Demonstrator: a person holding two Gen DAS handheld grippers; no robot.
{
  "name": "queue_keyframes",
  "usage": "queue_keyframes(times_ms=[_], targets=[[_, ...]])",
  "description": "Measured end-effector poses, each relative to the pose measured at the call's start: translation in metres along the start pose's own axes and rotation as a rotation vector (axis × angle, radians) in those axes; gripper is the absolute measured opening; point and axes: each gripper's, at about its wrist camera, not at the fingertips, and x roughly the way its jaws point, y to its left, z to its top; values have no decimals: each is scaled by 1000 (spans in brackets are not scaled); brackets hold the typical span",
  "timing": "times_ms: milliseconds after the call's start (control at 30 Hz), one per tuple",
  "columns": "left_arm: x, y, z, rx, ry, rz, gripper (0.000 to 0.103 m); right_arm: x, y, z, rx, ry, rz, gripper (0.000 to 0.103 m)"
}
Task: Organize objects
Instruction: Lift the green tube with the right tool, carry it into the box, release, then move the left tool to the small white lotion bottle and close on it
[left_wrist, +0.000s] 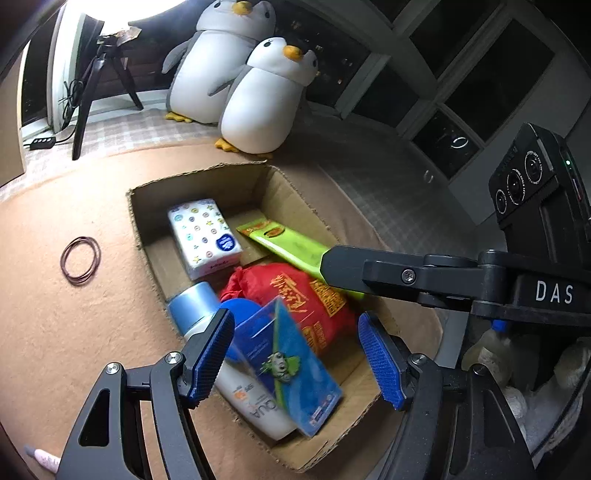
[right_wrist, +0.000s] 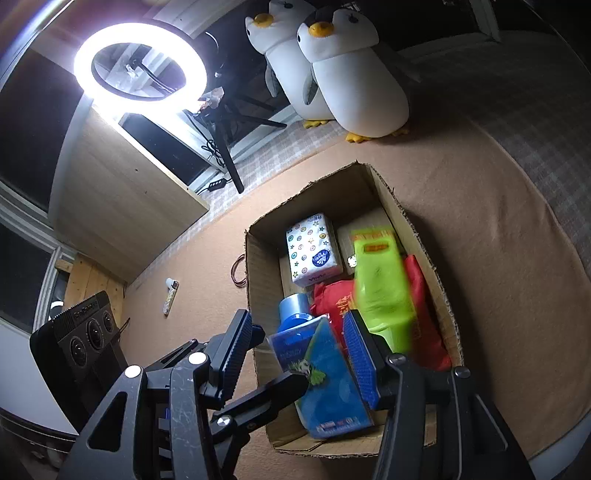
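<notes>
From the left wrist, the left gripper (left_wrist: 295, 354) hangs over the near end of the cardboard box (left_wrist: 147, 236) with its blue pads spread and clear of everything; the blue booklet (left_wrist: 291, 365) lies below and between them, tilted against a white bottle (left_wrist: 243, 391), apparently just let go. The box holds a tissue pack (left_wrist: 203, 236) and a red bag (left_wrist: 295, 299), so it serves as the collecting place. A ring of rubber bands (left_wrist: 80, 264) lies well apart on the brown blanket (left_wrist: 55, 332), not yet gathered.

From the right wrist, the right gripper (right_wrist: 295, 354) is likewise spread, pinching nothing. The green package (right_wrist: 380, 288), blurred, lies atop the red bag beyond its right pad. A small lighter (right_wrist: 171, 295) stays outside the box, probably next to be sorted
</notes>
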Motion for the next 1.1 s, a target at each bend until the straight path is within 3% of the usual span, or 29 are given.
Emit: queue_keyframes(times_ms=[233, 500, 867, 1000, 1100], targets=[[-25, 23, -14, -31, -7, 20, 73, 10, 13, -7, -20, 11, 14, 48], [-76, 66, -51, -92, -23, 97, 73, 31, 44, -12, -67, 45, 80, 48], [-142, 128, -107, -217, -44, 203, 73, 94, 110, 4, -163, 176, 145, 50], [-157, 144, -123, -261, -50, 225, 73, 135, 130, 20, -190, 236, 123, 50], [-169, 156, -134, -290, -55, 241, 73, 168, 139, 28, -224, 273, 49, 50]])
